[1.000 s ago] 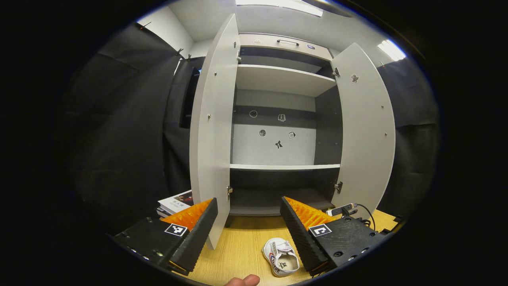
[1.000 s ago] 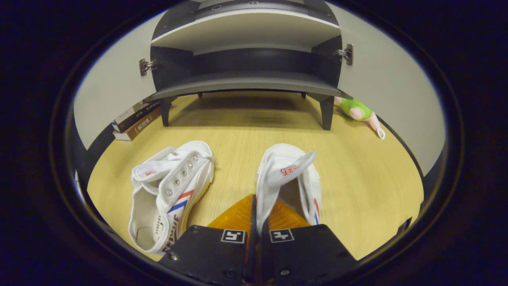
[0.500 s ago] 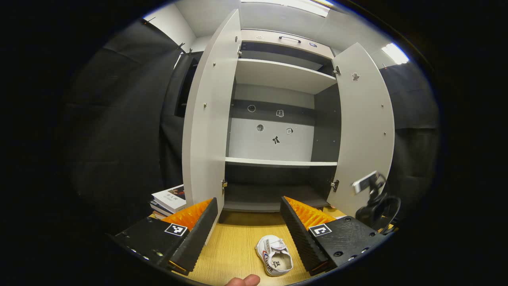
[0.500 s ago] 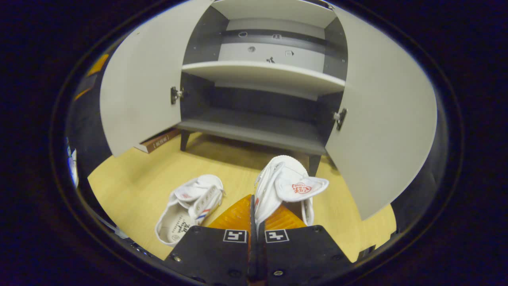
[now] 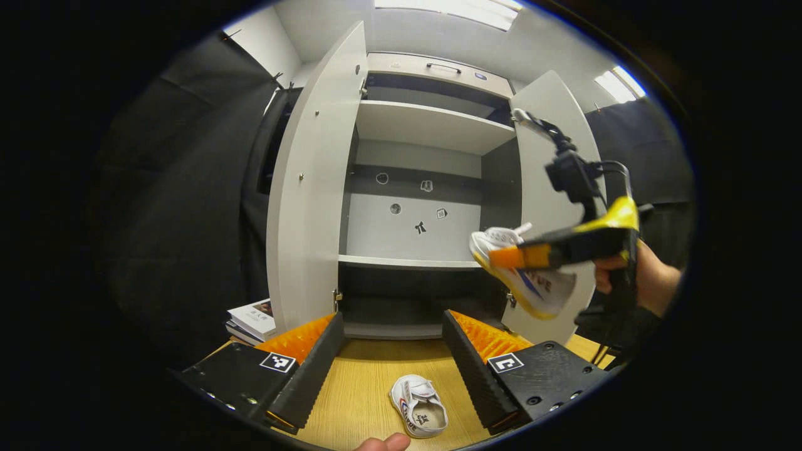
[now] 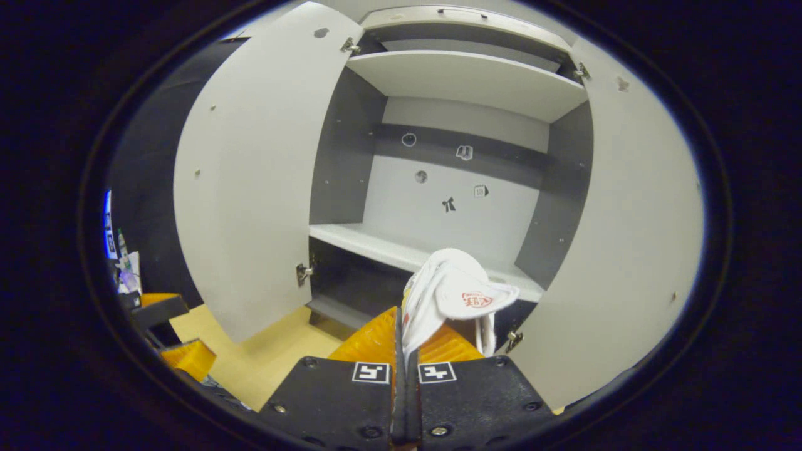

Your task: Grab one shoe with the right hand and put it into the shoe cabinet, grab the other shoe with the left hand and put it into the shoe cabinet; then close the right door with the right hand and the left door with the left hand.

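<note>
The right gripper (image 6: 404, 341) is clamped on the collar of a white shoe (image 6: 448, 294), both fingers pressing its fabric edge, and holds it in the air in front of the shoe cabinet (image 6: 451, 75), level with the middle shelf (image 6: 382, 247). In the left gripper view the same shoe (image 5: 526, 275) hangs from the right gripper (image 5: 501, 257) with its toe pointing toward the cabinet opening, near the right door (image 5: 545, 156), and a hand (image 5: 633, 275) grips the handle behind it.

The left gripper (image 5: 393, 341) hovers above the tabletop (image 5: 363, 388) with its fingers spread wide and nothing between them. The second shoe (image 5: 418, 406) lies on the tabletop below it, between the two fingers as seen from that camera, well short of the cabinet.

Both doors stand open, the left door (image 5: 307, 188) swung far out. The shelves in sight look bare, though the dim bottom compartment (image 5: 401, 300) is hard to read. Small stickers dot the back panel (image 5: 401, 225).

The held shoe is white canvas with red and blue stripes on its side, a yellowish sole edge and a red mark on the tongue. The shoe on the tabletop matches it, opening facing up.
</note>
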